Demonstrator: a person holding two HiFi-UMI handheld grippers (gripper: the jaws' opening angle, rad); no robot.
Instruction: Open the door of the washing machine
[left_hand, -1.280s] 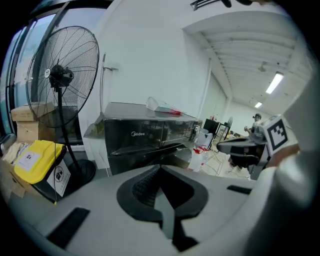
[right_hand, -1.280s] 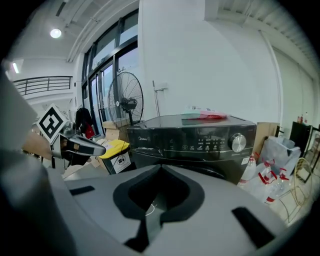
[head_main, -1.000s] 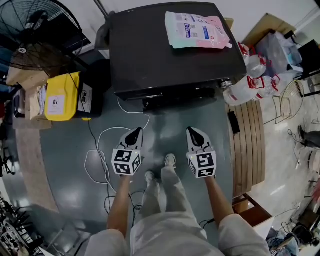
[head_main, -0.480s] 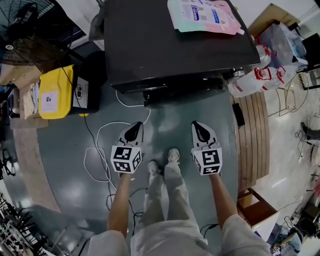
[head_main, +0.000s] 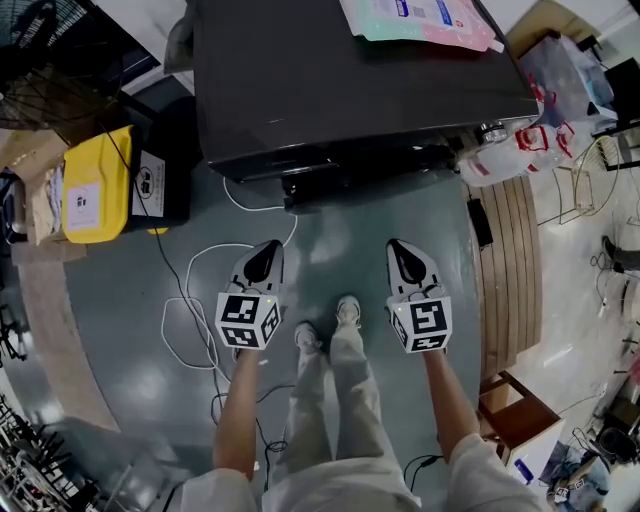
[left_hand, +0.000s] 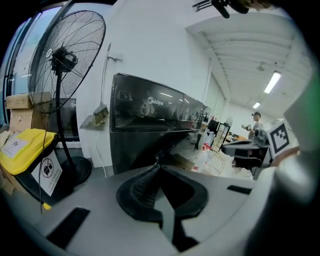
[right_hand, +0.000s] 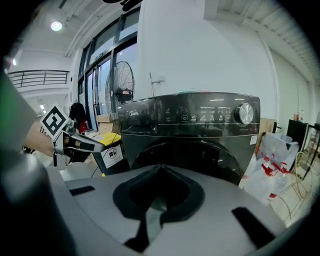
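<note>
Left claw: my left claw (head_main: 266, 266) is closed and empty, its tip pointing at the machine from well short of it.
Right claw: my right claw (head_main: 405, 264) is also closed with nothing in it, and it is no nearer.
Task's thing: the washing machine (head_main: 350, 90) stands on the floor ahead of me. Its round dark door (right_hand: 194, 156) is shut and faces my right claw.
Main risk: I see no clear handle or recess on the door from here. If I reach in with the jaws together, I expect the tip to skid on the glossy front and catch nothing.
Wrong target: the dial (right_hand: 244, 113) and panel sit just above the door, so a high reach could press a control.
Underfoot: a white cable (head_main: 195, 295) loops on the floor beside my left claw, and I could snag it stepping closer.
Swing room: the plastic bags (head_main: 505, 155) at the machine's right corner may crowd the door as it opens.
</note>
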